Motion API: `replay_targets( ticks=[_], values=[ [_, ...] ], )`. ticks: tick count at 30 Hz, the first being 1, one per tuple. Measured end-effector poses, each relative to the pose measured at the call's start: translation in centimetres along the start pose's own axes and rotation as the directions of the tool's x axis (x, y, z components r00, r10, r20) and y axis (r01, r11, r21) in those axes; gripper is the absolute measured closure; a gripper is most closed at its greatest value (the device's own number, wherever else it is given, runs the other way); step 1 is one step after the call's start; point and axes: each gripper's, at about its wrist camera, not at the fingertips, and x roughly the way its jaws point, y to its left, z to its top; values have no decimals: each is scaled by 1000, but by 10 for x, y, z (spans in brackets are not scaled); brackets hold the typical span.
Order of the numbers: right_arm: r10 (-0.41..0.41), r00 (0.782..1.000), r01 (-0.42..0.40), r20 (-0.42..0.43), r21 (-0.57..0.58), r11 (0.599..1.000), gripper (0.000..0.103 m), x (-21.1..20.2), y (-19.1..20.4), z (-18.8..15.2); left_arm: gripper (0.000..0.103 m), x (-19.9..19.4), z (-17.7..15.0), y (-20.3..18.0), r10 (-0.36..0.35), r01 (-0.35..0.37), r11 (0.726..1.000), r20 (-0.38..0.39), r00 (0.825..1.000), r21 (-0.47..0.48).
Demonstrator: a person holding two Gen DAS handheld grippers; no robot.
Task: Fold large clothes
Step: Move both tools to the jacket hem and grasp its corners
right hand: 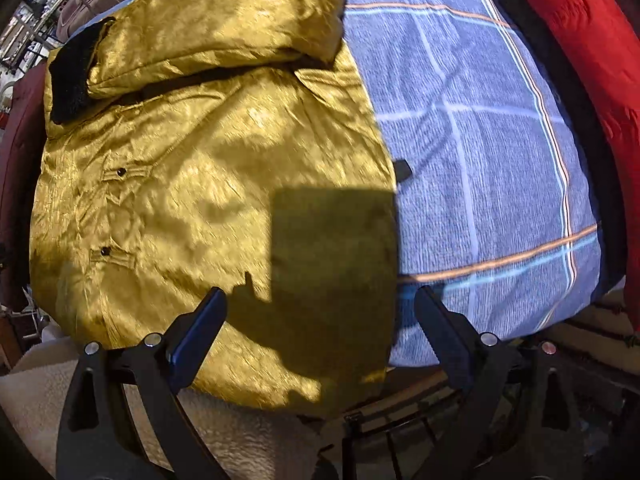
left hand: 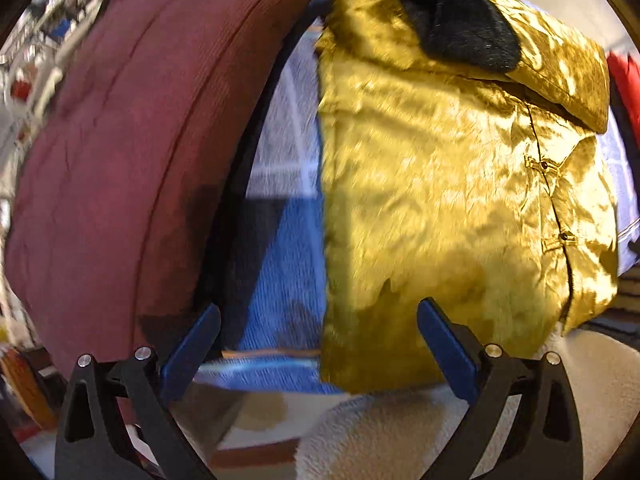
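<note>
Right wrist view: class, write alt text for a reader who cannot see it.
A shiny gold jacket with a black collar lies partly folded on a blue plaid cover. The open right gripper hovers at its near edge, holding nothing; a red garment sits far right.

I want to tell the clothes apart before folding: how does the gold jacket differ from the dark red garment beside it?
The gold jacket is shiny and crinkled; the dark red garment is matte, with fine ribbing. The gold jacket shows a button placket and black furry collar; the dark red garment shows neither, only long seams. The gold jacket lies between the open grippers; the dark red garment lies on its left. Both rest on the blue checked sheet.
</note>
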Motion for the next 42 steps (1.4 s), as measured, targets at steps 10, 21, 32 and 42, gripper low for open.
replay_targets(
  ticks=[10, 21, 32, 42],
  values=[
    [155, 988, -155, 18, 229, 961, 9, 14, -78, -58, 6, 37, -33, 20, -106, 98, 993, -126, 986, -73],
    [238, 971, -241, 35, 125, 963, 8, 50, -84, -64, 6, 60, -29, -3, -116, 113, 993, -140, 983, -31],
    [366, 930, -368, 37, 125, 921, 6, 69, -74, -47, 6, 72, -37, -21, -207, 209, 978, -90, 974, 4],
    [465, 883, -452, -72, 139, 881, 5, 87, -43, -49, 6, 82, -38, 6, -308, 304, 951, -73, 949, -65]
  ],
)
